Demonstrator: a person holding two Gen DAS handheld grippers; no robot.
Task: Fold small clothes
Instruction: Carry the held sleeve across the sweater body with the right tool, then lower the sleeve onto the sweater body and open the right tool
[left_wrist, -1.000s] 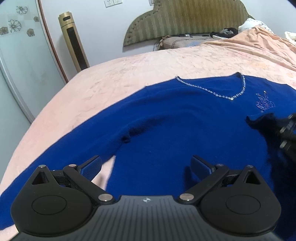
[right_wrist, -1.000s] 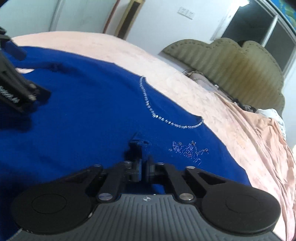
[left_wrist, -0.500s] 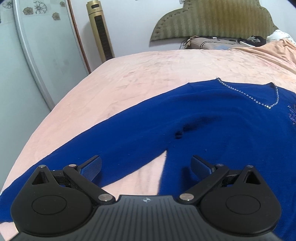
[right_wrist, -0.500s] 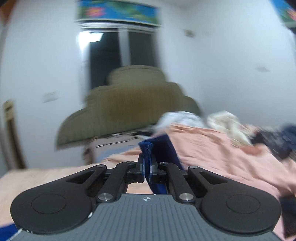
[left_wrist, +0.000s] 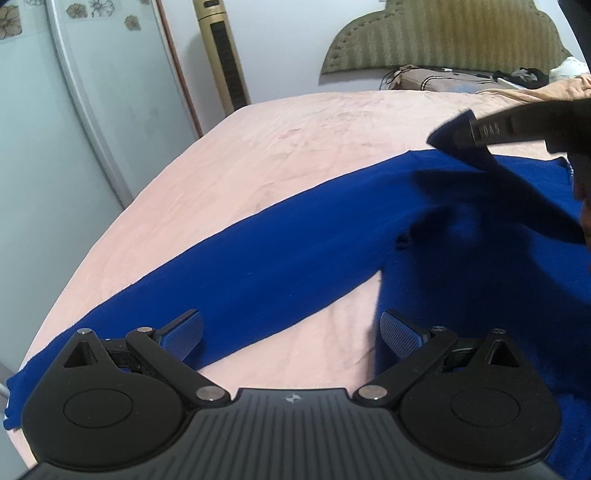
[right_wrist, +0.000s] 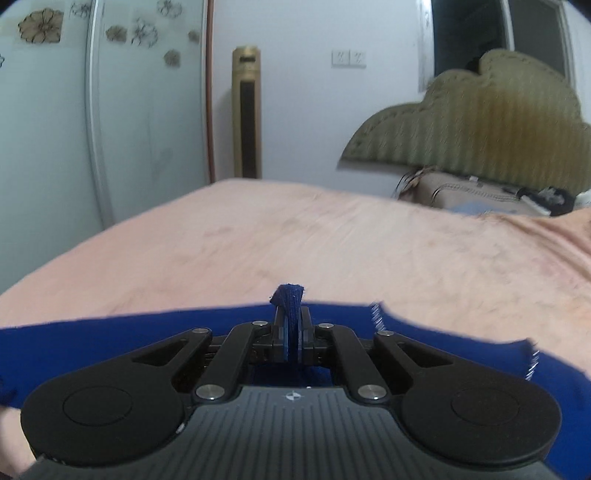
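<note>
Black tongs (left_wrist: 291, 334) with round pivot housings, silver screws, ribbed body, blue textured pads (left_wrist: 400, 332).

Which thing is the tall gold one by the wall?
Look past the pink bed to the white wall. Between the flowered door and the green headboard stands a fan. It is the only narrow gold tower, with a dark slot down its front.

Dim indoor light, fisheye bend at edges, slight motion blur in right wrist view, soft shadows, no glare.

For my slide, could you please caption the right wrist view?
Right gripper, jaws shut on a pinch of blue sweater, above the pink bedspread.
</note>
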